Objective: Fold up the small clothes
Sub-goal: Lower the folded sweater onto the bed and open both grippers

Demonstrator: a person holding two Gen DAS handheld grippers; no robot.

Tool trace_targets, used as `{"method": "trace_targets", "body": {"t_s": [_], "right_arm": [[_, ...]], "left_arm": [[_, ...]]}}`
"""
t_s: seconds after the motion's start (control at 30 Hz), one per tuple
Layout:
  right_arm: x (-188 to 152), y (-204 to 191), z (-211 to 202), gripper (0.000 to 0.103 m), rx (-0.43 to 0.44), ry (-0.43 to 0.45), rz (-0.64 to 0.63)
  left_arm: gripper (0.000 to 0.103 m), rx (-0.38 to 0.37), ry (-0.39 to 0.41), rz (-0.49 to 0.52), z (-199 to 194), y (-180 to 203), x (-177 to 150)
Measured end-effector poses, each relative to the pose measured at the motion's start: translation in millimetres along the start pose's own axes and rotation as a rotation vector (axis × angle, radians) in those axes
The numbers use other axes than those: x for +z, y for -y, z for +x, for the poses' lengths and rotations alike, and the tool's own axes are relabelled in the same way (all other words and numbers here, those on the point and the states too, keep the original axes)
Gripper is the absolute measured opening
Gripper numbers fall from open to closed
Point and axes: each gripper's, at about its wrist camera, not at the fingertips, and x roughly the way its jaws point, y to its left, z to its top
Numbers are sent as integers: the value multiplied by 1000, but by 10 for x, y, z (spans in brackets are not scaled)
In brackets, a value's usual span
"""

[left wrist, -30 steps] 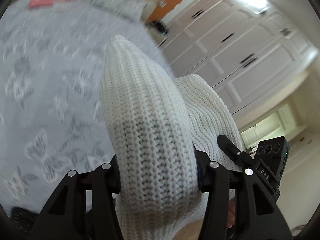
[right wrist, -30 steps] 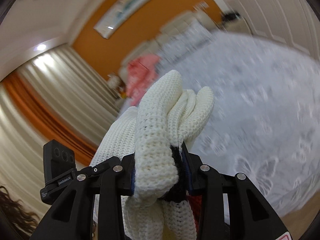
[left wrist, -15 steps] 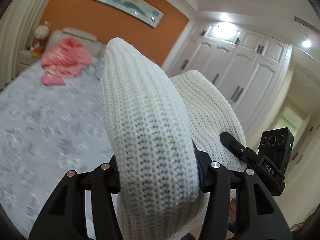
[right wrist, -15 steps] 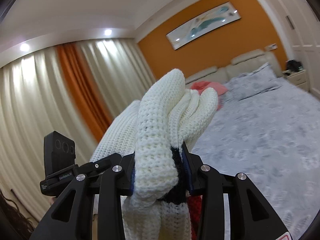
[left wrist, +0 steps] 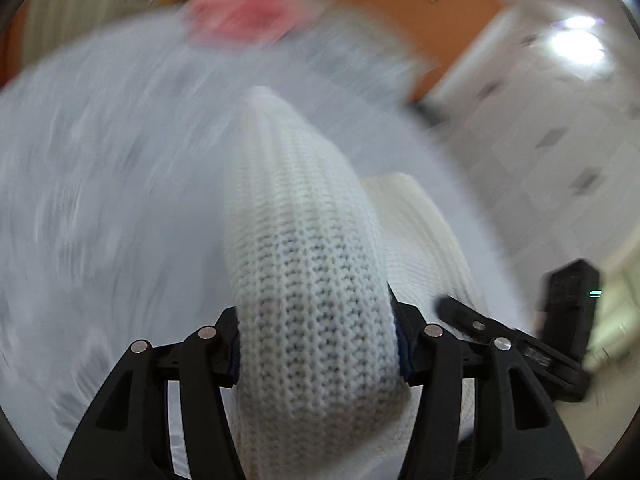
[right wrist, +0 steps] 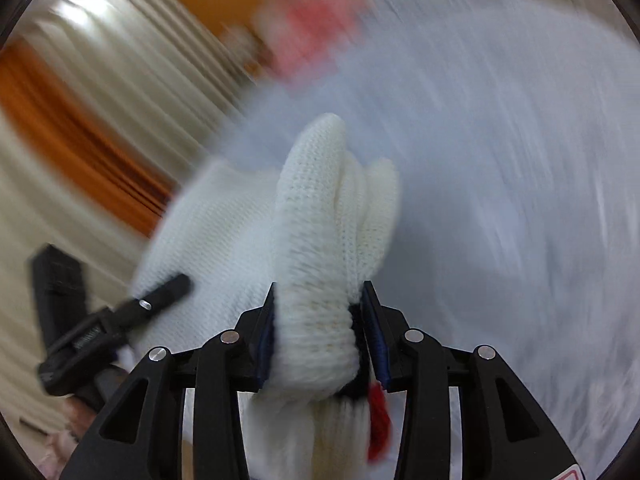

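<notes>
1. Left tool [left wrist: 316,344] is clenched on a thick bunch of the white knit garment [left wrist: 308,264], held aloft over the grey bed [left wrist: 100,168].
2. Right tool [right wrist: 318,332] pinches another bunched edge, likely so the garment hangs spread for laying flat.

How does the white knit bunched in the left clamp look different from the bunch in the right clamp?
The left gripper holds one broad, smooth fold of the white knit garment. The right gripper pinches several thinner layers bunched together, with dark and red trim hanging beneath; none shows on the left. Both clamps are shut on the knit.
</notes>
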Motion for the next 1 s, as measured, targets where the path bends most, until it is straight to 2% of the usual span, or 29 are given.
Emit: {"method": "trace_targets", "body": {"t_s": [0.03, 0.07, 0.1, 0.13, 0.2, 0.23, 0.27, 0.3, 0.4, 0.43, 0.47, 0.5, 0.53, 0.57, 0.63, 0.73, 0.8, 0.83, 0.87, 0.9, 0.93, 1.0], "right_arm": [[-65, 96, 109, 32, -44, -42, 10], [-112, 157, 23, 32, 18, -5, 26], [-118, 150, -114, 32, 36, 36, 19], [-101, 121, -216, 37, 18, 60, -5], [39, 11, -394, 52, -3, 96, -73], [98, -22, -391, 64, -5, 91, -79], [228, -52, -313, 70, -10, 64, -72], [324, -60, -184, 72, -4, 30, -58], [369, -2, 322, 73, -18, -78, -12], [365, 34, 509, 72, -29, -126, 1], [316, 64, 637, 54, -24, -167, 17], [289, 85, 730, 47, 7, -179, 42], [283, 80, 701, 36, 28, -153, 53], [318, 26, 605, 31, 40, -128, 40], [369, -81, 358, 27, 79, -55, -9], [440, -245, 68, 28, 35, 44, -125], [455, -139, 189, 32, 10, 11, -117], [437, -48, 331, 33, -21, -30, -105], [407, 67, 481, 33, -94, -91, -93], [392, 125, 478, 33, -103, -97, -76], [361, 147, 308, 33, -64, -40, -50], [283, 26, -103, 33, -59, 82, -71]], "left_arm": [[54, 82, -65, -32, 219, -145, -135], [56, 122, -55, -66, 264, -285, -279], [57, 51, 19, -78, 123, -337, -342], [59, 20, 45, -80, -5, -347, -360], [62, 37, 66, -81, -246, -318, -332], [67, 35, 77, -71, -321, -294, -305], [75, 39, 87, -51, -371, -261, -246], [78, 58, 86, -45, -376, -233, -205], [78, 87, 39, -52, -201, -195, -71], [78, 115, -5, -63, -69, -215, -56], [74, 126, -49, -76, 68, -300, -41], [66, 110, -80, -99, 155, -373, -78], [54, 81, -82, -118, 189, -394, -94], [49, 74, -59, -123, 167, -390, -84], [44, 46, -33, -99, 102, -332, -24], [42, 13, 22, -72, 27, -252, 94], [45, 34, 6, -51, 133, -238, 143], [49, 80, -29, -45, 244, -258, 134], [54, 118, -50, -46, 310, -277, 117], [56, 132, -55, -52, 330, -282, 106], [56, 118, -43, -60, 278, -264, 92], [60, 136, 0, -57, 80, -205, 52]]}}
